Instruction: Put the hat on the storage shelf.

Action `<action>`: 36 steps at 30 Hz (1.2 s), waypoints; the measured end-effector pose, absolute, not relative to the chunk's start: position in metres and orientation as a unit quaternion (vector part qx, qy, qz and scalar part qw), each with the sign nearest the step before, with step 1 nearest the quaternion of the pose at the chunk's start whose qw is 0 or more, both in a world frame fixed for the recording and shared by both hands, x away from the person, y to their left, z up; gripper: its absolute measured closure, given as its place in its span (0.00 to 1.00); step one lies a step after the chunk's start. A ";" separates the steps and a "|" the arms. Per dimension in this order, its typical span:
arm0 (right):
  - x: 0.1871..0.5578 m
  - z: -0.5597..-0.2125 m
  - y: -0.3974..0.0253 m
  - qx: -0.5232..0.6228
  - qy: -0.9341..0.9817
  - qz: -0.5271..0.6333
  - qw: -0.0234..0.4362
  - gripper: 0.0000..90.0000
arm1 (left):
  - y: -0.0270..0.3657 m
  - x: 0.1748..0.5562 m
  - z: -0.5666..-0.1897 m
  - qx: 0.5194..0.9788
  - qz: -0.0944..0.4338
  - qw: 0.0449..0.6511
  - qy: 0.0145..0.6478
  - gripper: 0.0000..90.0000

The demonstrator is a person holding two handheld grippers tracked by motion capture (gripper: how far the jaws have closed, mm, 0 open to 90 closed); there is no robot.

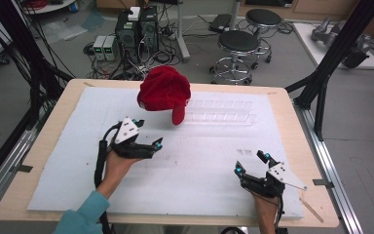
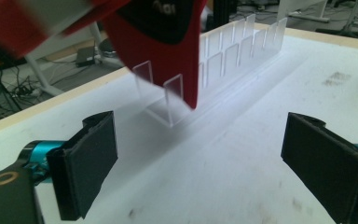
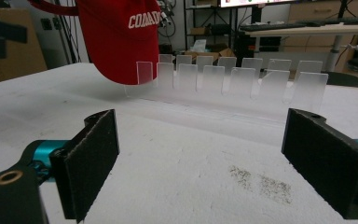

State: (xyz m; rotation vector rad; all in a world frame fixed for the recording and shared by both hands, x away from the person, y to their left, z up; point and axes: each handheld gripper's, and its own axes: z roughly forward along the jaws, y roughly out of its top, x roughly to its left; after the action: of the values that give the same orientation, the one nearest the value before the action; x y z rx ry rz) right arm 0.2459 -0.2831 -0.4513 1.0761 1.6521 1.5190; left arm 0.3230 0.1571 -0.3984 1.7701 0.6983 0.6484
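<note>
High view first: a wooden-edged table (image 1: 48,122) carries a white, slightly rough sheet (image 1: 190,170). A red cloth cap (image 1: 164,90) sits at the far middle, perched on the left end of a clear plastic rack (image 1: 221,112) whose row of upright tabs runs to the right. The cap's brim hangs down toward the person. The left claw (image 1: 148,134) hovers just short of the cap, spread and empty, with a grey three-cornered plate on top. The right claw (image 1: 251,163) hangs near the table's near right corner, also spread and empty, well apart from the rack. Two round black stools (image 1: 238,44) stand on the floor beyond.

Left gripper view: the left claw (image 2: 200,163) shows two flat black pads (image 2: 91,158) with a foam-like face, set wide apart. The cap (image 2: 168,56) is close ahead, its stiff red brim dipping between the rack's (image 2: 233,60) frosted, round-cornered tabs.

Right gripper view: the right claw (image 3: 200,158) is likewise wide apart over the white sheet, where a grey smudge (image 3: 261,182) marks the surface. The cap (image 3: 121,37) rests on the rack's (image 3: 233,79) left end; white letters on its front read "COMAO", the last ones unclear.
</note>
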 end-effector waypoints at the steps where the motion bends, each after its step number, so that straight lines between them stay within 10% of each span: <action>1: 0.246 -0.451 -0.283 0.410 0.628 0.577 0.323 0.11 | 0.166 0.318 -0.401 0.743 0.271 0.539 0.290 0.12; 17: 0.245 -0.452 -0.281 0.404 0.633 0.572 0.331 0.11 | 0.300 0.271 -0.443 0.718 0.276 0.571 0.287 0.12; 36: 0.241 -0.453 -0.279 0.399 0.628 0.572 0.347 0.11 | 0.316 0.261 -0.452 0.674 0.290 0.612 0.295 0.12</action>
State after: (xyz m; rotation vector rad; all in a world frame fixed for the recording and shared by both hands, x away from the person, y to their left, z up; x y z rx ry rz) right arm 0.2412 -0.2792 -0.4527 1.0338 1.6278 1.4824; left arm 0.2611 0.3157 -0.4521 1.5557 0.6806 0.6700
